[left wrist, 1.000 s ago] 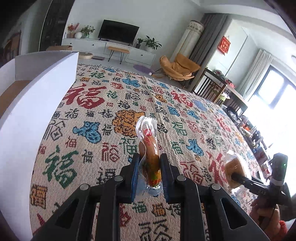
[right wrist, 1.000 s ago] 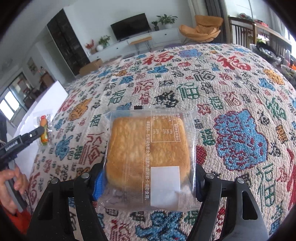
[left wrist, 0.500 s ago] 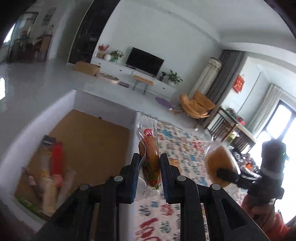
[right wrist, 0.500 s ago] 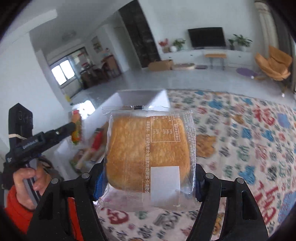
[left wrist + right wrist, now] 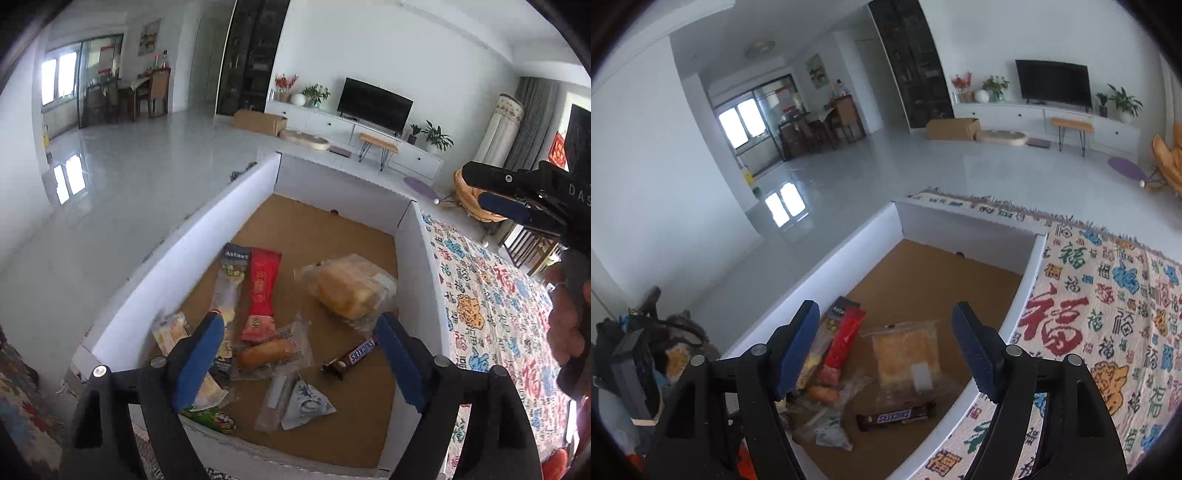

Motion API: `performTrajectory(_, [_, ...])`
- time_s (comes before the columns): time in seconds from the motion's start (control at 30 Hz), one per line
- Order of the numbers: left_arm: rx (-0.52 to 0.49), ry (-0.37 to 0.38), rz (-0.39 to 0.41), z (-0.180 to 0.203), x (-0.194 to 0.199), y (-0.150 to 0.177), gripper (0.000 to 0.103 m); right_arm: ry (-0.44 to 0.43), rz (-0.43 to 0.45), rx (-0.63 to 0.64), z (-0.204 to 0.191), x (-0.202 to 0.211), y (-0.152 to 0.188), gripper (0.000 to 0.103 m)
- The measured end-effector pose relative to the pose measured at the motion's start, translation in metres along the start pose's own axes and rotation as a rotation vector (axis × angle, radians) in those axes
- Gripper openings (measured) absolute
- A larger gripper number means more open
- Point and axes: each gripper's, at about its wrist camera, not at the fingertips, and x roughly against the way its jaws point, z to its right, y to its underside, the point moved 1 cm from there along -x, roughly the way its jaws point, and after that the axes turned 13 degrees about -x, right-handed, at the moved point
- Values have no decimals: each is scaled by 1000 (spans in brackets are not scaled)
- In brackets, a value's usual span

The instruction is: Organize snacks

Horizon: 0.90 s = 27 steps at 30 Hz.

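A white-walled box (image 5: pixel 236 206) with a brown floor holds several snacks. My left gripper (image 5: pixel 299 354) is open and empty above it. Below it lies the wrapped sausage bun (image 5: pixel 266 354). The wrapped square bread (image 5: pixel 347 291) lies to its right, also in the right wrist view (image 5: pixel 908 354). My right gripper (image 5: pixel 886 350) is open and empty above the box (image 5: pixel 849 251). It also shows from the side in the left wrist view (image 5: pixel 506 195). A Snickers bar (image 5: pixel 351 356) (image 5: pixel 897 417), a red packet (image 5: pixel 262 288) and a grey packet (image 5: pixel 232 277) lie in the box.
The box sits on a cloth with red, blue and green characters (image 5: pixel 1108 314) (image 5: pixel 491 314). Small clear and blue-white packets (image 5: pixel 295 402) lie near the box's front wall. Beyond is a living room floor with a TV stand (image 5: pixel 354 122).
Both grippers moved from over the cloth to above the box and opened. The sausage bun and the square bread left the jaws and now lie in the box.
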Motion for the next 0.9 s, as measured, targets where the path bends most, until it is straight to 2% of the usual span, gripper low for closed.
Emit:
performTrajectory(0.1, [-42, -58, 28, 7, 11, -1, 87, 32, 3, 28, 8, 12, 1, 77])
performTrajectory(0.17, [-80, -105, 67, 16, 20, -3, 101, 54, -4, 43, 12, 18, 4, 77])
performTrajectory(0.23, [-133, -163, 113, 27, 31, -6, 103, 74, -10, 55, 14, 22, 12, 77])
performTrajectory(0.3, [-199, -251, 78, 38, 32, -12, 103, 93, -23, 70, 15, 24, 21, 77])
performTrajectory(0.4, [-266, -449, 12, 53, 23, -21, 103, 133, -57, 93, 16, 25, 35, 78])
performTrajectory(0.47, [-294, -501, 15, 56, 22, -17, 103, 154, -80, 95, 16, 24, 43, 78])
performTrajectory(0.5, [-287, -487, 12, 55, 22, -14, 103, 158, -91, 92, 16, 25, 45, 78])
performTrajectory(0.63, [-187, -352, -27, 42, 21, -9, 103, 160, -102, 87, 17, 31, 53, 78])
performTrajectory(0.9, [-116, -300, -16, 28, 27, -4, 103, 192, -128, 115, 11, 27, 65, 78])
